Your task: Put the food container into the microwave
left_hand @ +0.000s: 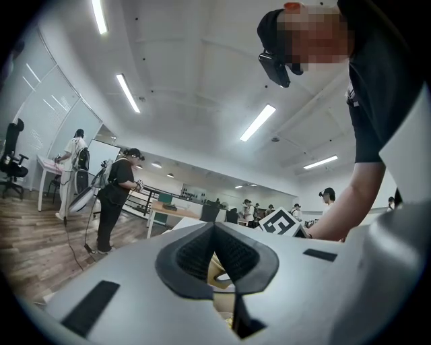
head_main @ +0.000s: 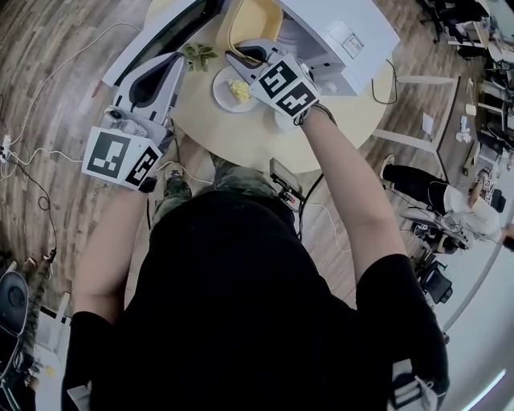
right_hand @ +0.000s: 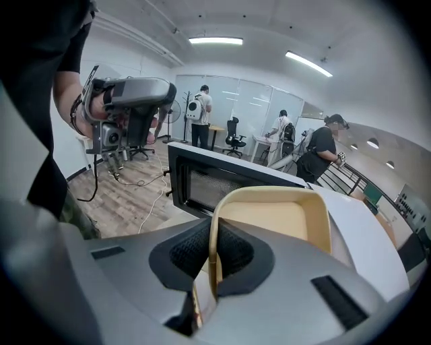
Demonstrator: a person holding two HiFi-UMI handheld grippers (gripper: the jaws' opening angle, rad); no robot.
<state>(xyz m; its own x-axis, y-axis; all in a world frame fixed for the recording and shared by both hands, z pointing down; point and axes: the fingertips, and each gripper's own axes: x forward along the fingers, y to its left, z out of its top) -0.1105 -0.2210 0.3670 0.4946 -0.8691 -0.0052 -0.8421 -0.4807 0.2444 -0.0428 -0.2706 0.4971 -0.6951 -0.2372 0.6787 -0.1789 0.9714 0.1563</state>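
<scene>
The food container [head_main: 254, 19], a beige plastic tray, hangs tilted in front of the microwave [head_main: 347, 32], whose door [head_main: 161, 36] stands open to the left. My right gripper [head_main: 242, 58] is shut on its near rim. The right gripper view shows the thin rim pinched in my right gripper [right_hand: 212, 251], with the food container [right_hand: 273, 217] standing up beyond it and the door's window [right_hand: 217, 180] behind. My left gripper [head_main: 166, 68] sits beside the door's lower edge. In its own view the left gripper [left_hand: 215, 230] is shut on nothing and points up at the ceiling.
On the round table [head_main: 265, 136] lie a white plate [head_main: 223, 95] with yellow food and a green leafy bit [head_main: 198, 54]. Cables run over the wooden floor [head_main: 48, 72]. Other people and desks stand farther off in the room.
</scene>
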